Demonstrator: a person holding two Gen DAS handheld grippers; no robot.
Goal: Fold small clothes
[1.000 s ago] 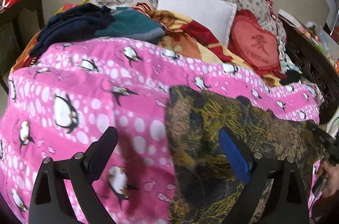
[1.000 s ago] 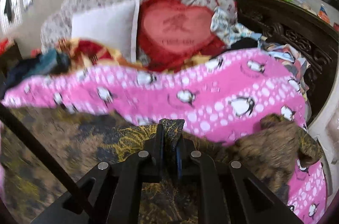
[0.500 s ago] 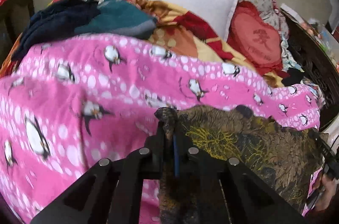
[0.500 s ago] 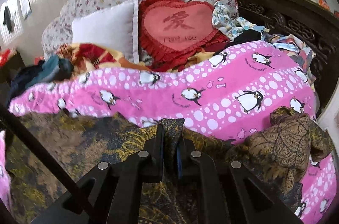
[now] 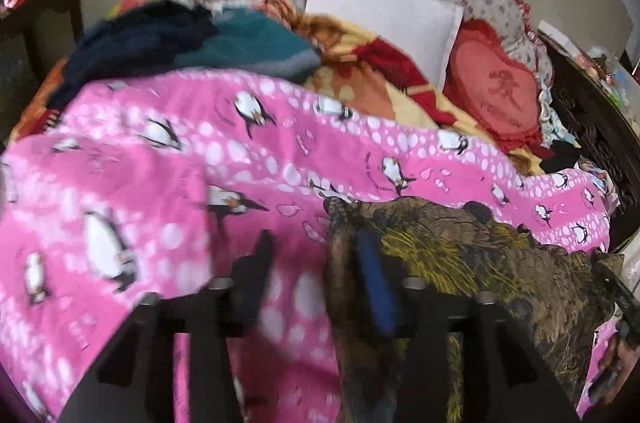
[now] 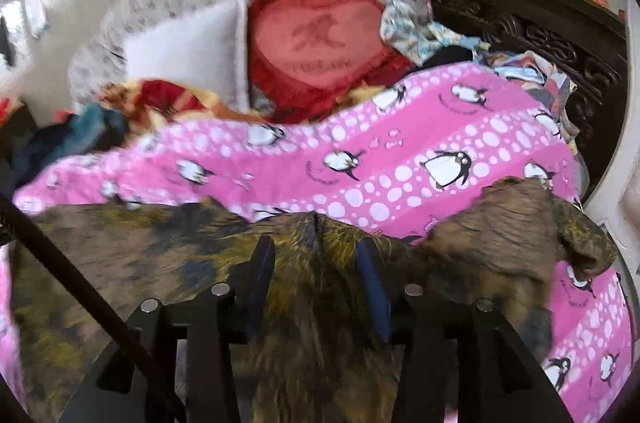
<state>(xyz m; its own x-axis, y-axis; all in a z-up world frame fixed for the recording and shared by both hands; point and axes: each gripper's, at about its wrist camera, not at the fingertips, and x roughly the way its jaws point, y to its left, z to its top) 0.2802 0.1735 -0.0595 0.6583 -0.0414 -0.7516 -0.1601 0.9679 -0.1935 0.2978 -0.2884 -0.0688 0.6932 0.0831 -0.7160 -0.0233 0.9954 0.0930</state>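
Note:
A brown and yellow patterned garment point(image 5: 460, 263) lies on the pink penguin blanket point(image 5: 160, 163). It also shows in the right wrist view point(image 6: 160, 263), spread wide, with a rumpled sleeve point(image 6: 520, 223) at the right. My left gripper point(image 5: 320, 271) is open at the garment's left edge, which drapes past the blue pad of the right finger point(image 5: 374, 287). My right gripper point(image 6: 316, 271) is open, with the garment's upper edge lying loose between its fingers.
A pile of dark blue and teal clothes point(image 5: 180, 39) lies at the back left. A white pillow point(image 5: 380, 19) and a red heart cushion point(image 5: 496, 91) lean on the floral headboard. A dark carved wooden frame point(image 6: 540, 35) runs along the right side.
Both grippers were shut on the garment's edge half a second ago and have opened now, letting the cloth go. The frames are blurred by motion.

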